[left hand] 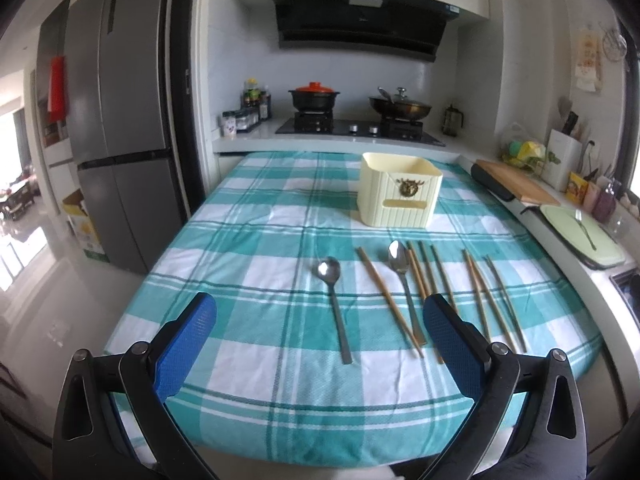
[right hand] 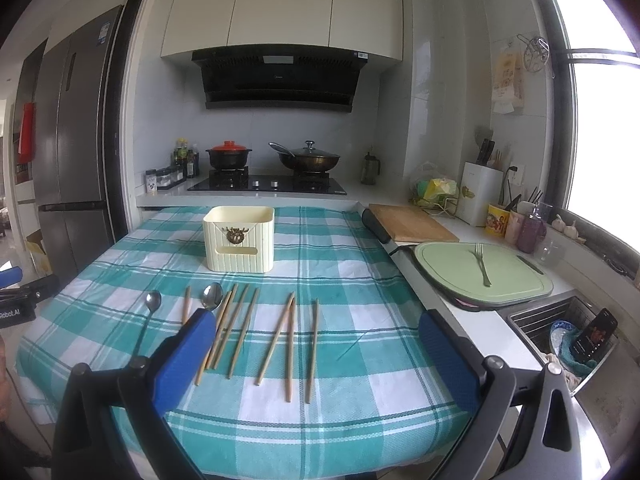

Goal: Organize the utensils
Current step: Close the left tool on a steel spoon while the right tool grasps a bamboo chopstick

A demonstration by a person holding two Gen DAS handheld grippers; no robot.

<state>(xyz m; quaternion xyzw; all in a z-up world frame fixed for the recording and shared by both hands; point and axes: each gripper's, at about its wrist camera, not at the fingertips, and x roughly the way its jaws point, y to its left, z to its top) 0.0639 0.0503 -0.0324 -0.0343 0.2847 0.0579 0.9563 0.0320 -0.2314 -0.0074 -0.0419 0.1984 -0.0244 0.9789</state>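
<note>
A cream utensil holder (left hand: 399,189) (right hand: 239,238) stands upright at the back of the teal checked tablecloth (left hand: 248,240) (right hand: 352,264). In front of it lie two metal spoons (left hand: 334,304) (right hand: 147,312) (left hand: 402,276) (right hand: 212,295) and several wooden chopsticks (left hand: 480,296) (right hand: 290,344), side by side. My left gripper (left hand: 320,312) is open and empty above the near edge, over the left spoon's handle. My right gripper (right hand: 318,334) is open and empty above the chopsticks. The left gripper's tip shows at the far left of the right wrist view (right hand: 12,276).
A stove with a red-lidded pot (right hand: 229,156) and a wok (right hand: 308,160) sits behind the table. To the right are a wooden board (right hand: 412,224), a green board (right hand: 516,284) with a fork (right hand: 482,260), and a sink (right hand: 568,336). A fridge (left hand: 116,128) stands left.
</note>
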